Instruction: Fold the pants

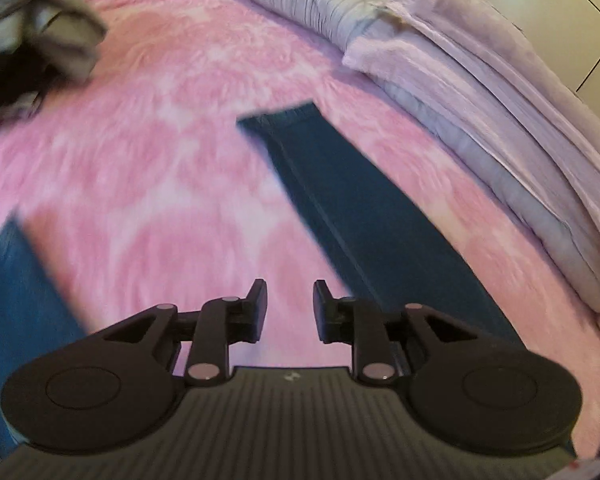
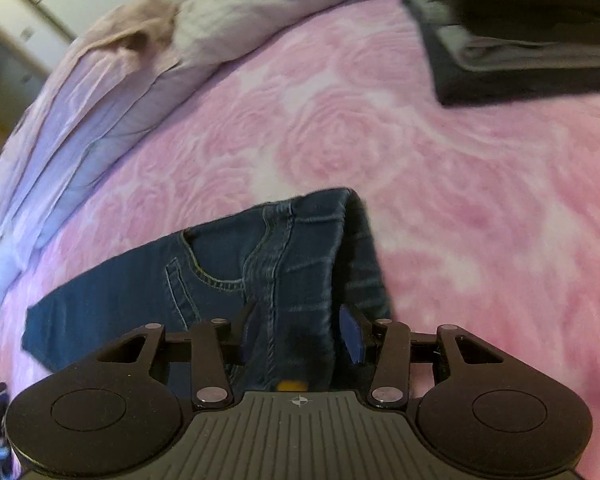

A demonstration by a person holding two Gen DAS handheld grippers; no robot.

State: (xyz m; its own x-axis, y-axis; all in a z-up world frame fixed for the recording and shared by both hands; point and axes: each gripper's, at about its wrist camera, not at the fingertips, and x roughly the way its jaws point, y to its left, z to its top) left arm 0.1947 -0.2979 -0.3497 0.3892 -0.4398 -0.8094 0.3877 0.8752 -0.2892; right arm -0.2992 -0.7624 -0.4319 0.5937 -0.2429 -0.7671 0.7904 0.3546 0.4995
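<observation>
Dark blue jeans (image 2: 220,280) lie flat on a pink rose-patterned blanket (image 2: 460,200). In the right wrist view their top part shows, with a front pocket and fly seam, and the waist edge is turned over at the right. My right gripper (image 2: 298,332) hovers open just over this part, with denim showing in the wide gap between its fingers. In the left wrist view one jeans leg (image 1: 340,200) runs away to its hem. My left gripper (image 1: 290,308) is open over the blanket (image 1: 160,160), just left of that leg. More blue denim (image 1: 16,300) shows at the left edge.
Folded lilac bedding and pillows (image 1: 480,92) line the bed's right side in the left wrist view and appear as bedding (image 2: 100,92) on the left in the right wrist view. A stack of dark folded clothes (image 2: 520,40) lies ahead right. A blurred grey garment pile (image 1: 40,40) is at the far left.
</observation>
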